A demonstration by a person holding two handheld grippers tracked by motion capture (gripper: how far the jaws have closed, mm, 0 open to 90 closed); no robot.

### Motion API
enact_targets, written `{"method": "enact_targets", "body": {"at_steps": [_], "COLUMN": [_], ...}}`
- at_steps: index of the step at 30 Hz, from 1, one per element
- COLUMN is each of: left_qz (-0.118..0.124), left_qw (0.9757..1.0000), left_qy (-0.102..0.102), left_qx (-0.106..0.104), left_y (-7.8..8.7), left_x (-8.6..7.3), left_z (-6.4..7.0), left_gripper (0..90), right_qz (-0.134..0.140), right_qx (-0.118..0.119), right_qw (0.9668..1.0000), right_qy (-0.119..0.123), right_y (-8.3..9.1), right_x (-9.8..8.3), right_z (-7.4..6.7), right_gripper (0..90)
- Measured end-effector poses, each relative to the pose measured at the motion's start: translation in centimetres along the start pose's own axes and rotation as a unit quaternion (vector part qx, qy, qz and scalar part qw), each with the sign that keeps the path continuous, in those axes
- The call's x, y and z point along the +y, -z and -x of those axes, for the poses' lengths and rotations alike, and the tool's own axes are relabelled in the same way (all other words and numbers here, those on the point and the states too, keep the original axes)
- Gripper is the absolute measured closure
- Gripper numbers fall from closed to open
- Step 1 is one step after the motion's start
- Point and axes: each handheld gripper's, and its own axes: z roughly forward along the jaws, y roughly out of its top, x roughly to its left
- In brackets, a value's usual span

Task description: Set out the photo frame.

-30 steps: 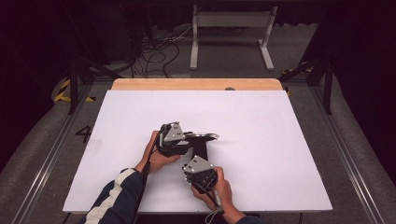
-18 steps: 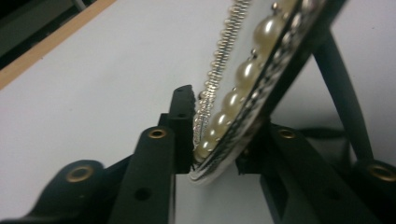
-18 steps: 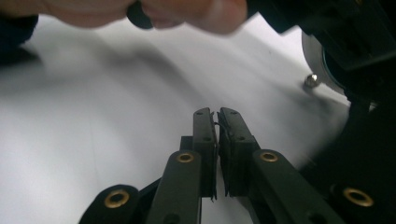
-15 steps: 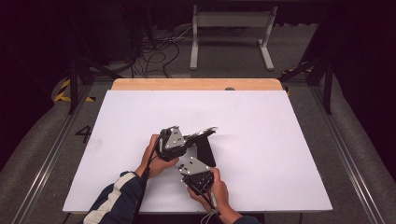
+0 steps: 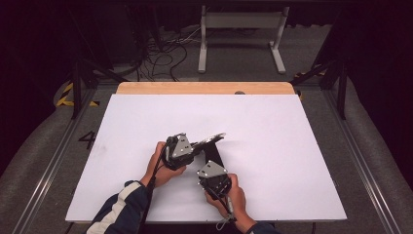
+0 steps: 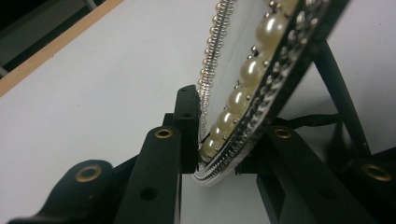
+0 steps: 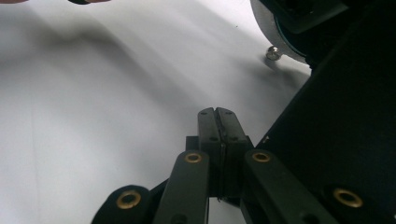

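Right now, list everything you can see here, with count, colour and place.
Pearl-trimmed frame: one, silver rim with cream pearls and small silver beads, tilted up off the table, its lower edge between the left gripper's jaws.
Black stand panel: one, black, behind the frame, between the two grippers.
Table sheet: one, white, covering the tabletop.
Wooden edge: one, light brown, along the table's far side.
Metal stand: one, grey, on the floor beyond the table.
Cables: several, dark, on the floor to the far left.
Left gripper: one, black, shut on the frame's edge.
Right gripper: one, black, jaws shut, nothing between them, beside the black panel.
Hands: two, at the near edge.
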Motion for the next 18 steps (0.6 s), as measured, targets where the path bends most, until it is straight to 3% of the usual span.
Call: {"method": "enact_targets", "body": {"at_steps": [6, 18], "left_qz": [0.006, 0.01], "left_qw": [0.9999, 0.9993], "left_qy": [0.008, 0.013], "left_qx": [-0.013, -0.033], "left_y": [0.1, 0.7], "left_x": [-0.1, 0.0], "left_z": [-0.1, -0.1], "left_gripper": [74.9, 71.6], "right_qz": [-0.003, -0.007], "right_qx": [0.01, 0.019], "right_qw": [0.9999, 0.9998], "right_qy": [0.008, 0.0], "right_y": [0.4, 0.7], "right_x": [-0.2, -0.4], "right_z": [0.3, 1.3], "right_gripper": [90.0, 90.0]}}
